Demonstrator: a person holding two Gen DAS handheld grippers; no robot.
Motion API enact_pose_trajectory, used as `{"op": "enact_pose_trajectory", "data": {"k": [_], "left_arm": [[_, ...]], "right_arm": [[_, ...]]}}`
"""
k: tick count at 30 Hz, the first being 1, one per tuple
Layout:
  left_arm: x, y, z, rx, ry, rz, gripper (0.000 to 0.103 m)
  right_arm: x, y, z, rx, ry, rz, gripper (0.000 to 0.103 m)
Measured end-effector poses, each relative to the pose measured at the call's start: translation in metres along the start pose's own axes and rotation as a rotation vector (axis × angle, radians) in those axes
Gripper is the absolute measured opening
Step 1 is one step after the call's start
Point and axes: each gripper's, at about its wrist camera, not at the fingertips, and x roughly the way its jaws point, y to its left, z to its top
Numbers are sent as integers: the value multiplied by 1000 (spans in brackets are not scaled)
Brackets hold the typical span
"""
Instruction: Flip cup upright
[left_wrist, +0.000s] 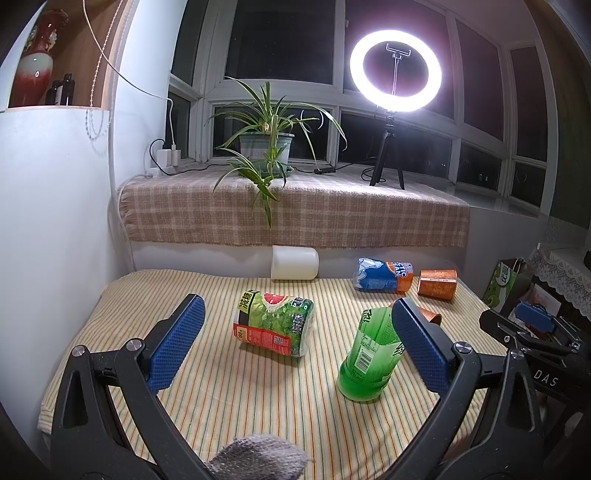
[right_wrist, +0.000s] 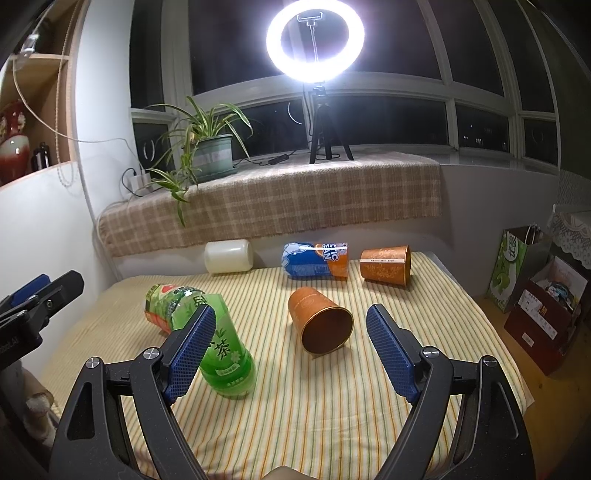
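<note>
Several cups lie on their sides on a striped cloth. An orange paper cup (right_wrist: 320, 322) lies tipped, mouth toward me, between the open jaws of my right gripper (right_wrist: 291, 345), a little beyond the fingertips. A green cut-bottle cup (right_wrist: 226, 354) stands by the right gripper's left finger; it also shows in the left wrist view (left_wrist: 369, 356). A red-green cup (left_wrist: 275, 323) lies ahead of my open left gripper (left_wrist: 297, 332). A second orange cup (right_wrist: 386, 266), a blue cup (right_wrist: 316, 259) and a white cup (right_wrist: 229, 256) lie at the back.
The striped table cloth (right_wrist: 332, 406) ends at a wall under a plaid-covered sill (right_wrist: 295, 199) with a potted plant (right_wrist: 212, 155) and ring light (right_wrist: 315, 40). A green bag (right_wrist: 513, 266) and boxes (right_wrist: 543, 314) stand on the floor at the right.
</note>
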Motion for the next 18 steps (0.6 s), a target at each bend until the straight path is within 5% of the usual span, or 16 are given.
{"op": "enact_pose_trajectory", "data": {"k": [18], "left_arm": [[3,3,-5,0,7,7,103]], "right_arm": [[6,-2,-2,2,17,6,84]]}}
